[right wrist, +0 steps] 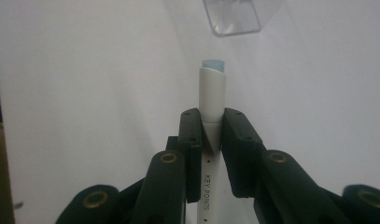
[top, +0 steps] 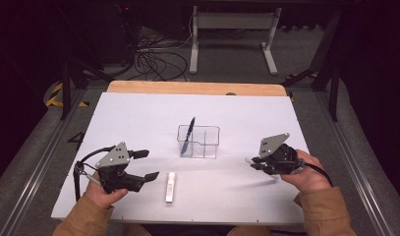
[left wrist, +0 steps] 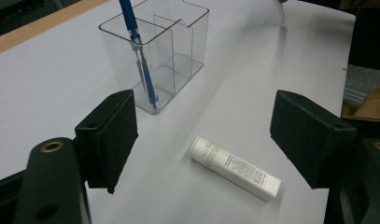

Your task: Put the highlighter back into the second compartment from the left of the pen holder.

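1. Firmly clamped in the right gripper [right wrist: 211,135], a white marker with a pale blue tip [right wrist: 212,91] sits right of centre in the high view.
2. Lower centre, a white cylindrical tube [top: 170,187] lies beside the wide-open left gripper [top: 146,164].
3. Centrally, a clear plastic organiser [top: 203,141] holds a blue pen [top: 188,133].
4. Beneath them lies a white tabletop [top: 138,118]; cables [top: 156,61] cross grey floor at the top.

Beyond the left gripper [top: 141,167], past the white table [top: 138,113], lie grey carpet [top: 227,59], tangled cables [top: 156,59] and a white desk frame [top: 234,34]; the surroundings are dark.

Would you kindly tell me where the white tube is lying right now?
In the high view, the white tube lies flat on the table's near side, left of centre, just right of the open left gripper and before the clear organiser.
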A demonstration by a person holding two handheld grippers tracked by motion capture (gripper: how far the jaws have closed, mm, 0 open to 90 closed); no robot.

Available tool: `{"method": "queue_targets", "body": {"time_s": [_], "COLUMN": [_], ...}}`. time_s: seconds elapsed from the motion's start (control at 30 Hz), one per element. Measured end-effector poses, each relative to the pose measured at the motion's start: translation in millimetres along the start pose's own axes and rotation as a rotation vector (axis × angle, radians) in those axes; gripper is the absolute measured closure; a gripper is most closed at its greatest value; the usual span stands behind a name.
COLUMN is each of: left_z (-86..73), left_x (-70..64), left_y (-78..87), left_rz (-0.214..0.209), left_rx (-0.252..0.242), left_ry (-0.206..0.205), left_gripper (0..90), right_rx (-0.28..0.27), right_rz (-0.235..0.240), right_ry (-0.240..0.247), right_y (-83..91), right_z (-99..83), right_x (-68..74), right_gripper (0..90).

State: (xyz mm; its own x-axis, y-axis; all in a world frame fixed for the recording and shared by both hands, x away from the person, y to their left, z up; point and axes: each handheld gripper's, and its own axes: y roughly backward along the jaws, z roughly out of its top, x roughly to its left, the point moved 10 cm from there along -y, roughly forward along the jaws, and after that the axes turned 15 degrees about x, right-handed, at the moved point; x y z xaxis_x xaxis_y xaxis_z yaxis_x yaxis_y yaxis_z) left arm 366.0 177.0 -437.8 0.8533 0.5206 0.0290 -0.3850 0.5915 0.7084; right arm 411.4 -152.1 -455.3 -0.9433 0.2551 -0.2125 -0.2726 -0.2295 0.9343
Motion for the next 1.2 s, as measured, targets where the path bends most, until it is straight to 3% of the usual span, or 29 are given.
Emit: {"method": "queue_targets", "body": {"time_s": [0.17, 0.33, 0.67, 0.8, 1.2], "left_z": [0.1, 0.0, 0.1, 0.3, 0.4], "left_x": [-0.2, 0.1, 0.4, 0.3, 0.2], "left_y": [-0.3, 0.0, 0.5, 0.6, 0.3], "left_rz": [0.000, 0.001, 0.003, 0.002, -0.002], "left_rx": [0.001, 0.000, -0.001, -0.003, -0.003], "left_ry": [-0.004, 0.000, -0.001, -0.001, 0.004], "left_gripper": [24.3, 24.3, 24.3, 24.3, 24.3], "right_rx": [-0.044, -0.088, -0.189, -0.260, -0.348], "right_rz": [0.036, 0.056, 0.040, 0.031, 0.020], "right_ry": [-0.077, -0.124, -0.216, -0.254, -0.288], "right_y": [7.8, 14.4, 28.9, 39.4, 53.5], "right_z": [4.7, 10.2, 23.9, 29.6, 37.3], "right_x": [-1.7, -3.1, -8.2, -11.8, -15.1], "right_gripper": [78.4, 78.4, 78.3, 78.3, 78.3]}}
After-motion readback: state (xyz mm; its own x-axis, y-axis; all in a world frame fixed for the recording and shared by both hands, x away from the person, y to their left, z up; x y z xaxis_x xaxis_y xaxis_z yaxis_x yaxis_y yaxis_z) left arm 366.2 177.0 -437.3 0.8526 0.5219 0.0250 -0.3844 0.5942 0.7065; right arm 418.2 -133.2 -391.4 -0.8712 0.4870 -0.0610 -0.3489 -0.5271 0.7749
